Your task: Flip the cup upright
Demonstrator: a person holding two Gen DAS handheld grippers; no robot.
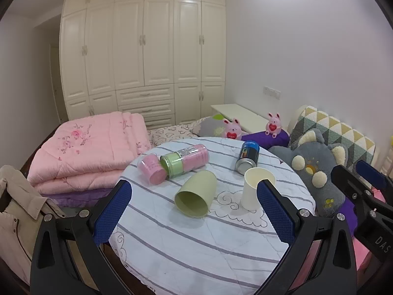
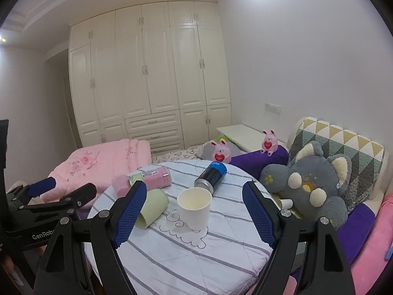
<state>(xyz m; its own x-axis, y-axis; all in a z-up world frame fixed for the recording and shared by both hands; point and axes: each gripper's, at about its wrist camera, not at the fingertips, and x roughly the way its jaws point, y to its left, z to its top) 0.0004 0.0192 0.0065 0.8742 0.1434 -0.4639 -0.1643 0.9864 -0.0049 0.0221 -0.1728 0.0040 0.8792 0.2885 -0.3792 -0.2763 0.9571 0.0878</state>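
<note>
Round table (image 1: 196, 245) with a striped cloth, both tools hovering at its near edge. Left gripper (image 1: 194, 211) has its jaws spread wide, nothing between them; right gripper (image 2: 194, 213) is likewise wide apart and holds nothing. Green cup (image 1: 195, 194) lies on its side mid-table, mouth toward the near-left, inside looks bare. Just right of it a white paper cup (image 1: 258, 188) stands upright, mouth up, nothing visible inside; the two are near each other but apart. Farther back a clear tube of stacked cups (image 1: 188, 159) lies on its side, green and pink cups inside it, with a pink cup (image 1: 152, 169) on its side at the tube's left end, touching or almost. Far right of the table a blue can (image 1: 248, 156) lies tipped over, metal bottom facing near. Right of the table, a grey plush toy (image 1: 316, 169) on the bed; from the right wrist view a small paper cup (image 2: 286, 203) sits beside it.
</note>
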